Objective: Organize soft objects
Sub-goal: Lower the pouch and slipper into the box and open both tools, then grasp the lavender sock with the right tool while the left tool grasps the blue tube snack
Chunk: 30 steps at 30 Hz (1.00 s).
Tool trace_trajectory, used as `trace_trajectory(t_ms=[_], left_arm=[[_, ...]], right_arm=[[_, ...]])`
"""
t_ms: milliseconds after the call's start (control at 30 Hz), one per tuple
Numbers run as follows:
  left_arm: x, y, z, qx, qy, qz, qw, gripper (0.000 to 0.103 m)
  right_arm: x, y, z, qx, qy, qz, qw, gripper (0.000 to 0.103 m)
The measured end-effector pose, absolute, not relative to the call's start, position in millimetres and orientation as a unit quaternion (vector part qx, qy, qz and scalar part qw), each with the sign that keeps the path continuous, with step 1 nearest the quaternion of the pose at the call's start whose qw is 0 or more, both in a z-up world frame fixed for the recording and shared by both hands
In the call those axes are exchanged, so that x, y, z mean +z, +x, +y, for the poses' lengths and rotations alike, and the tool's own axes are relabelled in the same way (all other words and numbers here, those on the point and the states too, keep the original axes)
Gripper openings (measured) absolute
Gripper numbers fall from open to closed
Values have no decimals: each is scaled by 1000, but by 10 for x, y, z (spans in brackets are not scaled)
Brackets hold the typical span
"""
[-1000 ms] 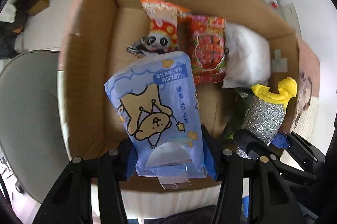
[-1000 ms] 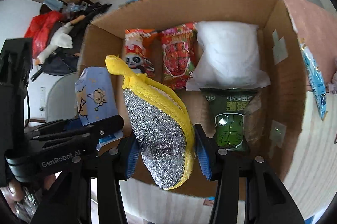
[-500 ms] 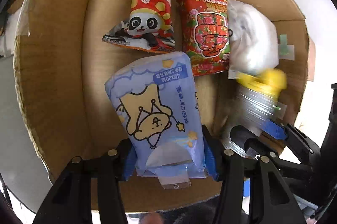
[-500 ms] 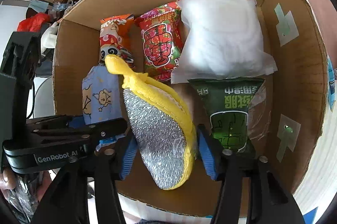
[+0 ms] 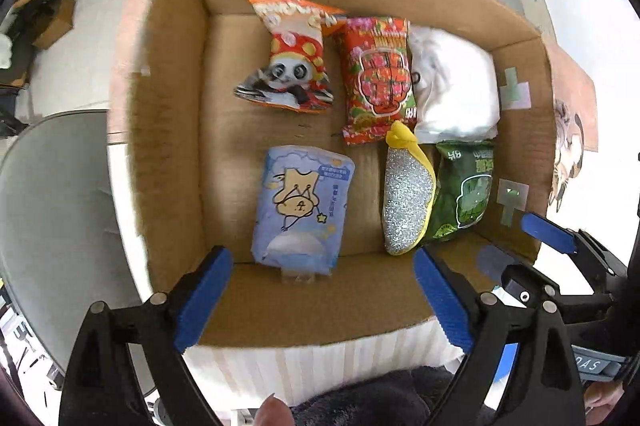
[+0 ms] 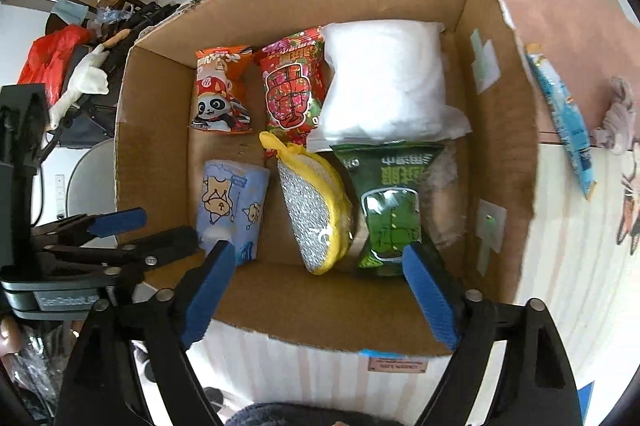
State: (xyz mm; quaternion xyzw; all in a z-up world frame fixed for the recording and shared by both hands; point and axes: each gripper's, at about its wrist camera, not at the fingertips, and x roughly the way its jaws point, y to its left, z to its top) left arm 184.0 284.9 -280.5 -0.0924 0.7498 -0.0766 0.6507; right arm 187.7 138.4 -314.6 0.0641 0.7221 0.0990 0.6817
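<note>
Both grippers, left (image 5: 322, 292) and right (image 6: 318, 284), hang over the near wall of the box (image 5: 168, 130) with jaws spread wide and nothing between them. On the box floor, the blue pack (image 5: 302, 204) lies in the near row, with the glittery slipper (image 5: 406, 198) to its right, leaning against the green bag (image 5: 466, 192). Behind them run the panda bag (image 5: 294, 60), the red bag (image 5: 378, 74) and the white pack (image 5: 454, 84).

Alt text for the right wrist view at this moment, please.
The open right tool hovers over a cardboard box holding six soft items in two rows: panda snack bag, red snack bag, white pack; blue tissue pack, silver-and-yellow sponge, green packet.
</note>
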Motion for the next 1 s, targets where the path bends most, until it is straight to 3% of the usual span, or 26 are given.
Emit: trace_trajectory(t_ms=[67, 667, 867, 1000], left_arm=[[-2663, 1790, 2864, -64, -85, 737, 668, 94], [-1682, 1247, 2538, -4, -63, 629, 775, 94], [-1444, 1405, 1975, 2, -23, 600, 799, 94], [-1504, 1596, 1566, 28, 17, 590, 806, 94]], right_arm=[[-3046, 1805, 1347, 94, 51, 716, 690, 103], [-1830, 1223, 847, 103, 32, 637, 763, 103], [-1673, 1290, 117, 75, 80, 622, 776, 103], [-1885, 1565, -585, 29, 106, 630, 769, 103]])
